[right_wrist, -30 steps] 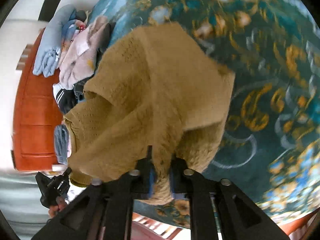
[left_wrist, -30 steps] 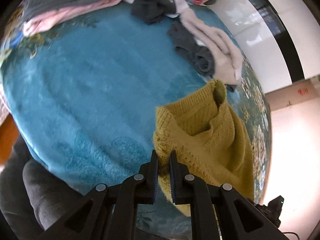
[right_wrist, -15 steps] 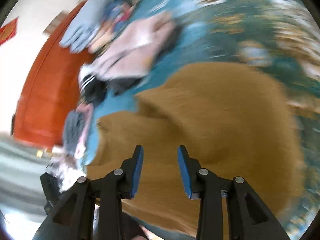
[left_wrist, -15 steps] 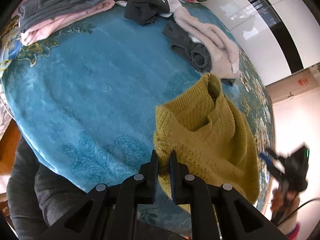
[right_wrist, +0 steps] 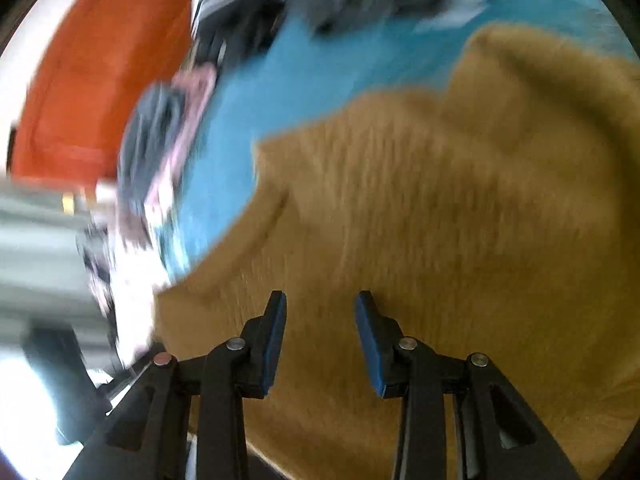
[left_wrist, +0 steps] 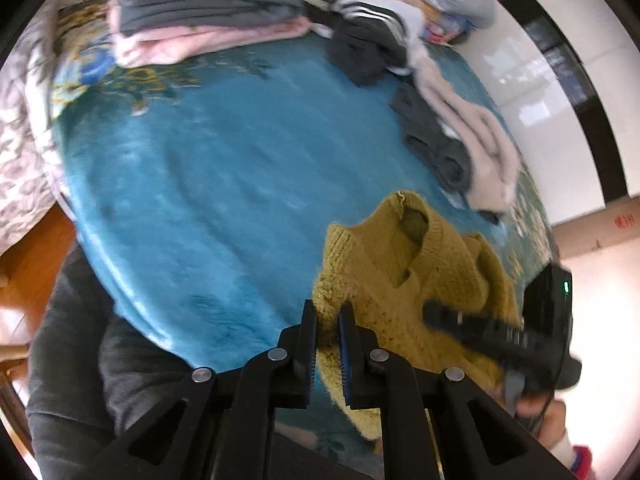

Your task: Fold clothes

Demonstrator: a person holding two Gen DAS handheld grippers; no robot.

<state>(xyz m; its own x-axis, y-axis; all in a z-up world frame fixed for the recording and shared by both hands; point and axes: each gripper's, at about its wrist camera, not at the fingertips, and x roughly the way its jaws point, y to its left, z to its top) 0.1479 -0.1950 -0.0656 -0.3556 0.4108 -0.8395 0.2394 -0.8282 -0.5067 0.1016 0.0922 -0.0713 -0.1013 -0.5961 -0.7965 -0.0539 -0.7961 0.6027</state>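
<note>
The mustard knit sweater (left_wrist: pixel 404 296) lies bunched on the near right part of a teal blanket (left_wrist: pixel 224 184), its ribbed neck opening turned up and away from the left gripper. The left gripper (left_wrist: pixel 328 320) reaches in low from the near edge, its blue-padded jaws nearly together and pinching a fold of the sweater's edge between them. In its view the right gripper (left_wrist: pixel 472 326) comes across from the right side, lying over the sweater's near right part, with a hand (left_wrist: pixel 548 420) behind it. The right wrist view is heavily blurred: the right gripper (right_wrist: pixel 320 316) points down at the knit with its jaws spread wide and nothing between them, the sweater (right_wrist: pixel 440 200) filling most of the view ahead.

Farther off on the blanket, a folded stack of grey and pink garments (left_wrist: pixel 204 20) sits at the far left, and a loose heap of dark, striped and pale pink clothes (left_wrist: pixel 432 104) trails along the far right. A dark-clothed knee (left_wrist: pixel 88 360) shows at the near left edge.
</note>
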